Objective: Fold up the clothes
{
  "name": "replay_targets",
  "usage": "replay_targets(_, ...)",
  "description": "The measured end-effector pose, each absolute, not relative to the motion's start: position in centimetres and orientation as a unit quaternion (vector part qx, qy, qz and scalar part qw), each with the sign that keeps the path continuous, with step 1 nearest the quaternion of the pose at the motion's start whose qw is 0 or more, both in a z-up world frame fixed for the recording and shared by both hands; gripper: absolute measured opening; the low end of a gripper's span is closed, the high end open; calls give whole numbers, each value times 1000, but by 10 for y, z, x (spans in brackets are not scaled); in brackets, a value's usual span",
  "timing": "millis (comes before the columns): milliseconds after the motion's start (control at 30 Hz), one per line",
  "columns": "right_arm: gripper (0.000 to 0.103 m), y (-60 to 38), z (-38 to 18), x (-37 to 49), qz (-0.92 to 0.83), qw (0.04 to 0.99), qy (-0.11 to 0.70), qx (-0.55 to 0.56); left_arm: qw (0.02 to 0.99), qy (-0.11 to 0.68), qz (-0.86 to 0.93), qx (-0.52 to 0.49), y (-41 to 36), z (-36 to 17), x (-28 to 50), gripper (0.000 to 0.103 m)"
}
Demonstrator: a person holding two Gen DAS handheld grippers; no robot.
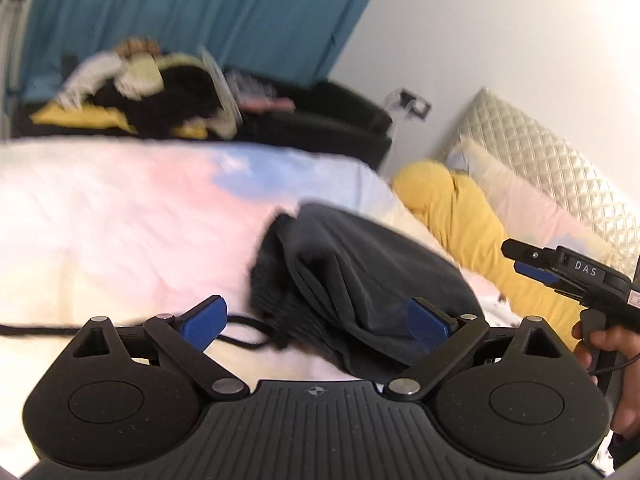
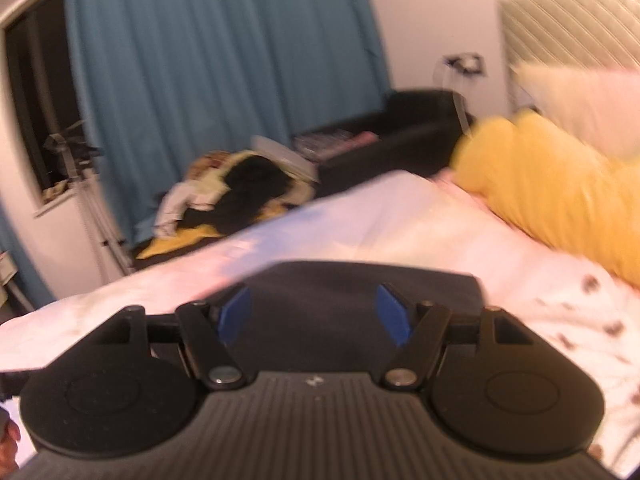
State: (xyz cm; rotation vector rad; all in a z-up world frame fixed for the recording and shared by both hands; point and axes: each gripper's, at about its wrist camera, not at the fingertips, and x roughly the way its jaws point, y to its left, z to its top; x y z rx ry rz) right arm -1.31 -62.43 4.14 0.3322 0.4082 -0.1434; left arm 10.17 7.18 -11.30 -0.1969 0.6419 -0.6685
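A dark grey garment lies bunched on the pastel duvet, with a black drawstring trailing out to the left. My left gripper is open just in front of it; its right blue pad overlaps the cloth and its left pad is over the bedding. At the right edge of the left wrist view, a hand holds my right gripper above the bed. In the right wrist view my right gripper is open, and the dark garment spreads flat behind its fingers. Nothing is held.
The bed has a pink, blue and white duvet. A yellow pillow and a pale pillow lean on a quilted headboard. Beyond the bed, a black sofa holds a heap of clothes in front of a teal curtain.
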Motion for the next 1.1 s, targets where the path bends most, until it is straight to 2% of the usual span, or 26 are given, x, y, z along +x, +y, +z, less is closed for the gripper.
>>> replay_targets(233,71,-518,86,1,20,977,166,133,936,232,-261,-30,105,-38,25,101)
replay_targets(333,73,-471,98,12,57,977,152,136,952,212,-221,-18,60,3,-16,102)
replay_targets(433,76,-432,103,16,94,977,137,135,967,175,-182,26,9,56,-12,102)
replay_targets(533,79,-403,108,17,123,977,120,127,978,148,-144,39,9,76,-16,103)
replay_targets(733,83,-374,93,14,143,979,98,109,989,109,-94,30,-3,72,-34,103)
replay_targets(1100,86,-365,39,30,140,979,108,99,989,140,-54,-14,0,18,1,103)
